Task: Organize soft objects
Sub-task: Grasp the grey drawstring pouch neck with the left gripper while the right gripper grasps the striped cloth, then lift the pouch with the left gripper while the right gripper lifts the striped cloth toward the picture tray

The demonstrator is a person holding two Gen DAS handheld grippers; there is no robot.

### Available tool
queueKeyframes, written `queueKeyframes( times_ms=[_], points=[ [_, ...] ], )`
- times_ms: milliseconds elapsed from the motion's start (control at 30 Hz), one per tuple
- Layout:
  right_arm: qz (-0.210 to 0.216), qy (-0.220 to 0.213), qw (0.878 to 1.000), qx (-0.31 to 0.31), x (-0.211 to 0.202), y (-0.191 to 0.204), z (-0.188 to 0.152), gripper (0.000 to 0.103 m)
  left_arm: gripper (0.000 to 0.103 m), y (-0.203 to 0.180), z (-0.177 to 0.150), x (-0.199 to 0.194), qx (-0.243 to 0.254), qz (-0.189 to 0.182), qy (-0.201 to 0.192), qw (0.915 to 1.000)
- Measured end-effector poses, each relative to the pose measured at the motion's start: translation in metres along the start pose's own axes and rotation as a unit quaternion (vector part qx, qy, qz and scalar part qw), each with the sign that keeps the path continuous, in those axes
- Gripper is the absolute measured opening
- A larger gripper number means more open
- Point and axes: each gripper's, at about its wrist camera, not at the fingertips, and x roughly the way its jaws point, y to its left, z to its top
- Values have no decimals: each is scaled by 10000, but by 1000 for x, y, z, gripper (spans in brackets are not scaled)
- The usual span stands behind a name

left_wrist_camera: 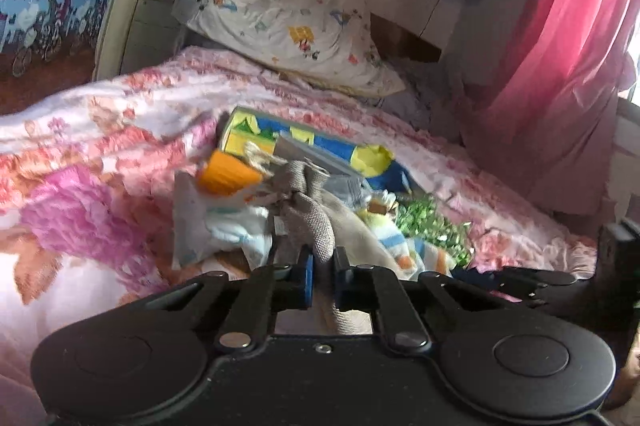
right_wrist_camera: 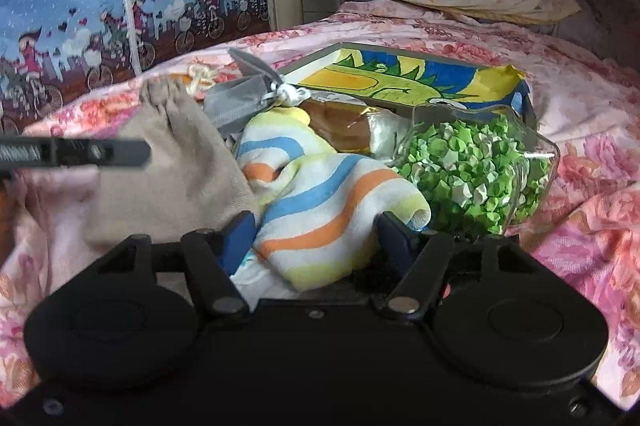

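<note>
At six o'clock of the pile, the soft, light beige pouch (left_wrist_camera: pixel 320 226) is pinched at its neck by the closed left gripper (left_wrist_camera: pixel 323 280), while the limp striped towel (right_wrist_camera: pixel 320 210) is bracketed by the half-open right gripper (right_wrist_camera: pixel 318 246).

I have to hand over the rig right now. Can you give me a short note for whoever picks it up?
Left gripper: shut on the gathered neck of the beige drawstring bag.
Right gripper: jaws either side of the striped towel; the grip is not clearly tight.
Both lie in a pile on the floral bedspread, with a grey pouch, a clear bag of green paper stars and a picture box.
Done: nothing looks sorted yet.
Left: clear the bag and towel, then the rest.
</note>
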Motion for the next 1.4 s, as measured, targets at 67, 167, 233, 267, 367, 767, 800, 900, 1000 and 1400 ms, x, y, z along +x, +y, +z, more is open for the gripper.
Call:
queueKeyframes(
  times_ms=[67,167,233,267,367,767,800,900,1000,1400],
  points=[
    [-54,13,9999,-91,1,4,-1,54,9,0,2,-7,-8,-32,-85,10000],
    [-124,17,9998,-136,4,7,-2,44,9,-3,2,-11,54,-85,-124,9999],
    [-125,52,9997,-183,6,9,-2,35,9,-6,1,-12,106,-146,-119,9998],
    [-146,82,9996,-221,7,11,-3,26,9,-7,0,-13,143,-159,-117,9997],
    [-257,133,9990,-327,8,16,-4,13,9,-16,-2,-18,331,-144,-140,9992],
    [-730,-236,9933,-865,-21,33,-7,4,9,-48,-5,-52,427,66,-457,9980],
    [-760,-313,9928,-872,-25,33,-7,4,9,-49,-5,-54,408,98,-461,9981],
    [-880,-513,9907,-902,-36,31,-5,3,9,-54,-6,-59,395,191,-449,9980],
    [-1040,-739,9871,-964,-46,29,-2,3,9,-58,-3,-65,394,253,-480,9977],
    [-1282,-1548,9769,-721,-81,7,11,3,9,-79,46,-51,377,229,-581,9973]
  ],
)
